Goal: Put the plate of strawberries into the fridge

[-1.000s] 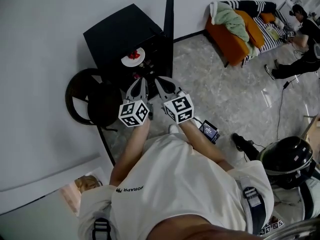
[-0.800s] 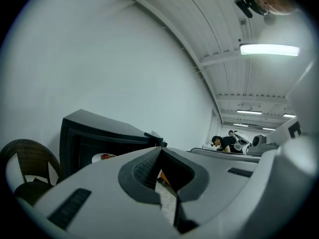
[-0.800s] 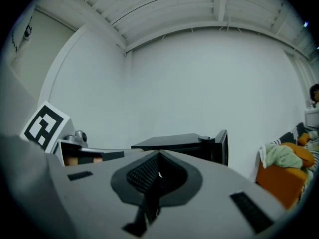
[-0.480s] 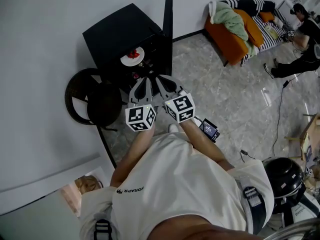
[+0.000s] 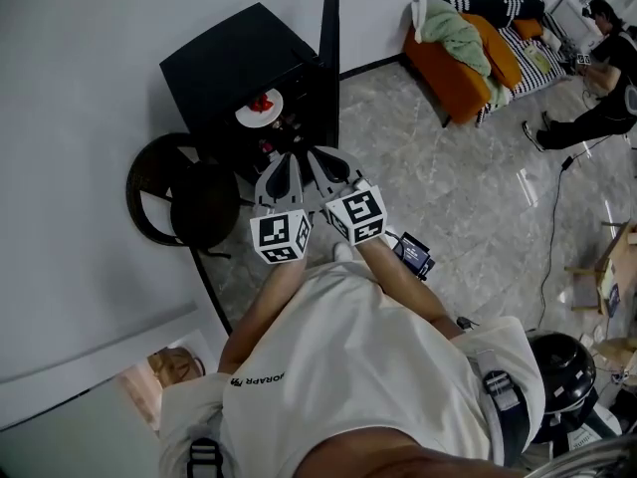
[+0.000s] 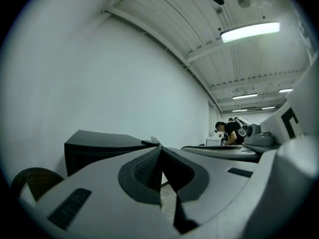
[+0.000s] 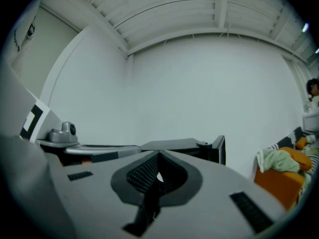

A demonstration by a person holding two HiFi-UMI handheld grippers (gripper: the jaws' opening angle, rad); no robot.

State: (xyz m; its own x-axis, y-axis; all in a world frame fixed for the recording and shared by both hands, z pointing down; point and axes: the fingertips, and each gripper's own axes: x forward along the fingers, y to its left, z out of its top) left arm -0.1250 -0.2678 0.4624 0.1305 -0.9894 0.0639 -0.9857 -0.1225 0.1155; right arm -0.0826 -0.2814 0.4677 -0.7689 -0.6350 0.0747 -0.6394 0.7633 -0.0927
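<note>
Head view shows one black mini fridge (image 5: 234, 58) against the white wall, its single door (image 5: 328, 48) swung open on the right side. One white plate (image 5: 261, 110) with a small heap of red strawberries (image 5: 263, 102), too small to count, sits on a shelf inside the fridge. Both grippers hang just in front of the open compartment, apart from the plate. The left gripper (image 5: 285, 157) has its jaws pressed together on nothing. The right gripper (image 5: 315, 153) is likewise closed and empty. One round dark wicker chair (image 5: 149, 202) stands just beside the fridge. Well apart are one orange sofa (image 5: 453, 78) with a green blanket (image 5: 448, 23) and one seated person (image 5: 607, 88).
</note>
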